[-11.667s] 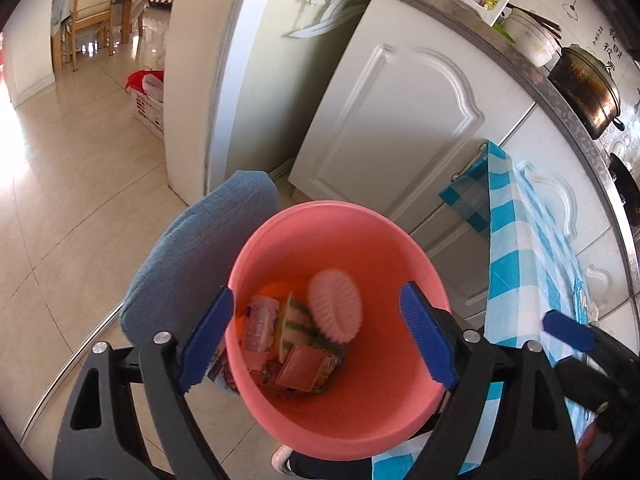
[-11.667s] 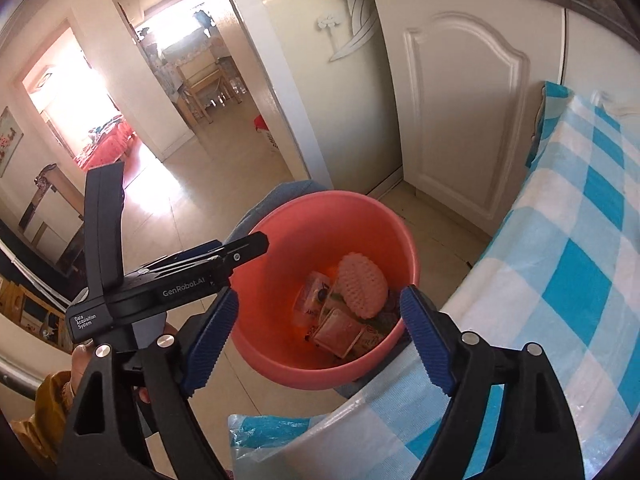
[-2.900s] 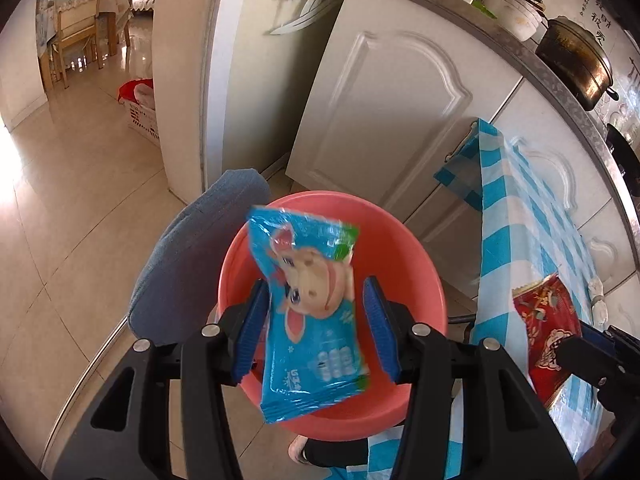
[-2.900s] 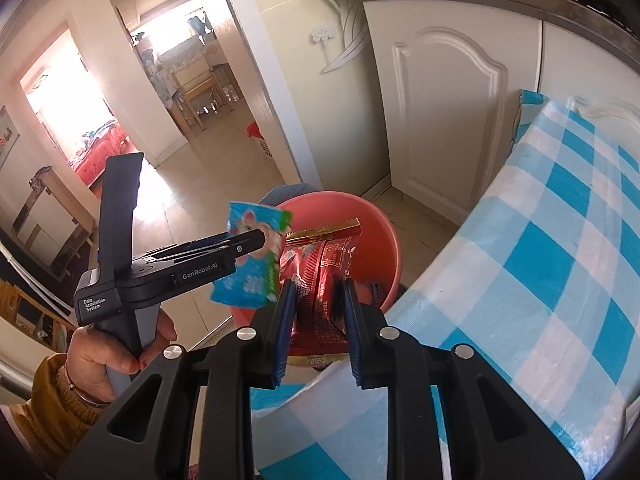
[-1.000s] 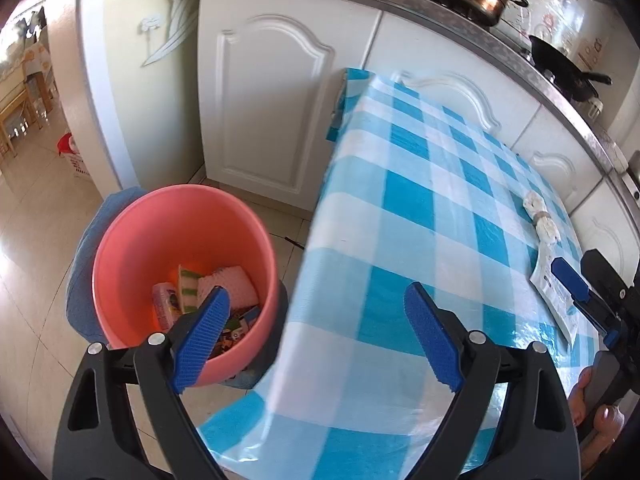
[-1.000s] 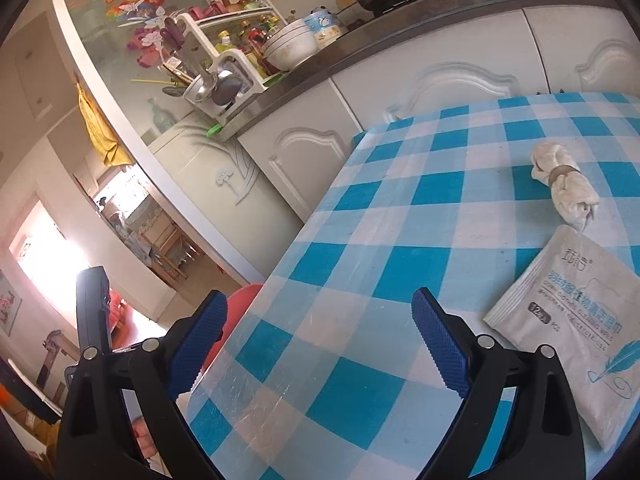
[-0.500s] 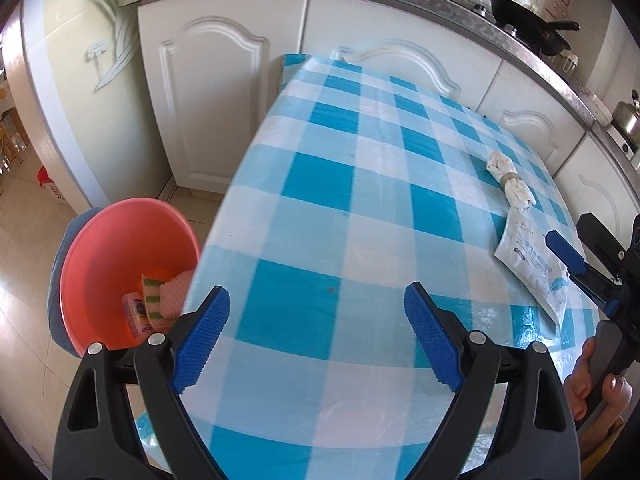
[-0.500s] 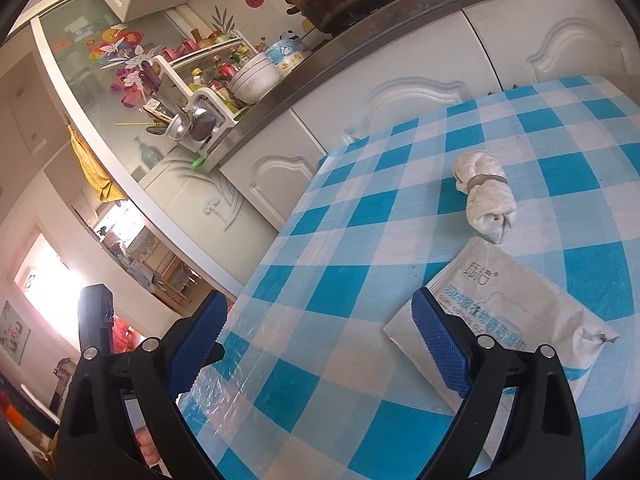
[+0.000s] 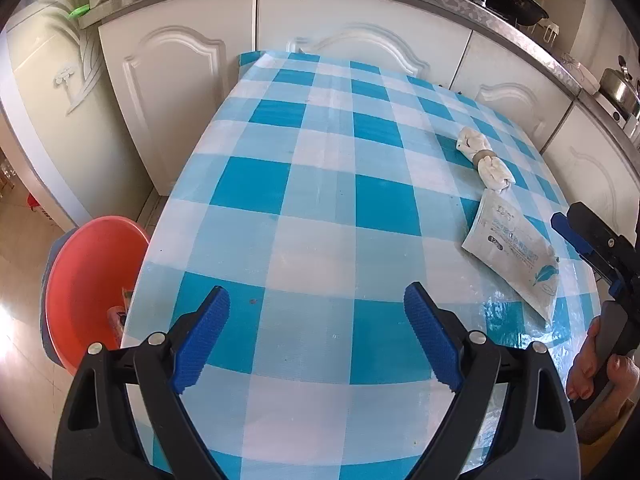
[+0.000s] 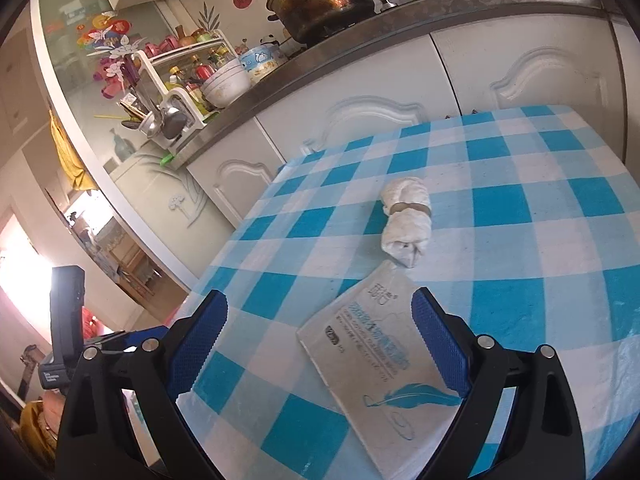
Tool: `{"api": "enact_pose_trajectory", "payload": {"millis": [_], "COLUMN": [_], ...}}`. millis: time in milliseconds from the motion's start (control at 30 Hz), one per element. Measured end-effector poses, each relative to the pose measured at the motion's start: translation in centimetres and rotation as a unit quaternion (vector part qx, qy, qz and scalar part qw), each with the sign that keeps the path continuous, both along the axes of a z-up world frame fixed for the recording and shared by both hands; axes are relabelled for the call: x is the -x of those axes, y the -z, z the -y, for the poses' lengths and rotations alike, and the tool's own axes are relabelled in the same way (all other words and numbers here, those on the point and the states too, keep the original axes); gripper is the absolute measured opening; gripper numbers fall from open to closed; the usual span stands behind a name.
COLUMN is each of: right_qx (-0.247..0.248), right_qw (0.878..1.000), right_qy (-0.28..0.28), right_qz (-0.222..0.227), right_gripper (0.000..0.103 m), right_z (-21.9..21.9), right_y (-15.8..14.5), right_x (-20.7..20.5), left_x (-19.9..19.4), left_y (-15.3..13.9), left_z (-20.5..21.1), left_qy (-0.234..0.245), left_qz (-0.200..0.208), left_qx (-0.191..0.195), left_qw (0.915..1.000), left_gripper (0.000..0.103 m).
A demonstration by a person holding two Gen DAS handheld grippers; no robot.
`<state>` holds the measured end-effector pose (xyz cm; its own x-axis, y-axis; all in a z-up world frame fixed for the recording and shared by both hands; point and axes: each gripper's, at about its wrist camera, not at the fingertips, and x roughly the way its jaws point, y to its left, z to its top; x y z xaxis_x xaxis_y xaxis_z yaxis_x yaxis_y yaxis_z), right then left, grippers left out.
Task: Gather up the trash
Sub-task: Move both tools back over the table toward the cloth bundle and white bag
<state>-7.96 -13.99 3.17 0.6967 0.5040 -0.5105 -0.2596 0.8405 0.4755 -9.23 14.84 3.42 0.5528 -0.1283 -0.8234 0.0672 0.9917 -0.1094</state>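
Note:
A flat white packet with blue print (image 9: 514,254) (image 10: 380,356) lies on the blue-and-white checked tablecloth (image 9: 320,200) (image 10: 520,240). Just beyond it rests a rolled white cloth wad with a band round its middle (image 9: 486,158) (image 10: 406,220). My right gripper (image 10: 320,336) is open and hovers over the packet's near end, its right pad above the packet's edge. My left gripper (image 9: 316,334) is open above bare tablecloth, with nothing between its fingers. The pink bucket (image 9: 86,280) stands on the floor at the table's left edge, with some trash showing inside.
White kitchen cabinets (image 9: 360,36) (image 10: 500,72) run behind the table under a steel counter with pots, bowls and a utensil rack (image 10: 168,108). A hand holds the right gripper's handle (image 9: 600,364). A grey-blue chair seat sits under the bucket.
Both grippers have swung right, away from the bucket and across the table. The packet and the cloth wad now sit closer to the right gripper. Both stay open.

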Motion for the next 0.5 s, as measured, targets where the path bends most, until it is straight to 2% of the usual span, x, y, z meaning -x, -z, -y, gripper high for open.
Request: {"api": "enact_pose_trajectory", "payload": {"millis": [133,333,500], "right_qx": [0.048,0.135,0.171], "right_qw": [0.999,0.99,0.984], "right_qy": [-0.001,-0.017,-0.034], "right_qz": [-0.007,-0.027,-0.045], "right_gripper": [0.092,0.092,0.092], "right_z": [0.5,-0.2,-1.0], "right_y": [0.5,2.0,3.3], "right_x": [-0.2,-0.7,-1.0], "left_x": [-0.4,-0.8,-1.1], "left_y": [0.0,0.2,0.5], "left_z": [0.7,1.6,2.0], "left_qy": [0.004,0.011,0.015], "left_qz": [-0.001,-0.004,-0.008], "left_qx": [-0.001,-0.003,-0.004], "left_qw": [1.0,0.9999,0.9998], "left_gripper": [0.089,0.089,0.089]}}
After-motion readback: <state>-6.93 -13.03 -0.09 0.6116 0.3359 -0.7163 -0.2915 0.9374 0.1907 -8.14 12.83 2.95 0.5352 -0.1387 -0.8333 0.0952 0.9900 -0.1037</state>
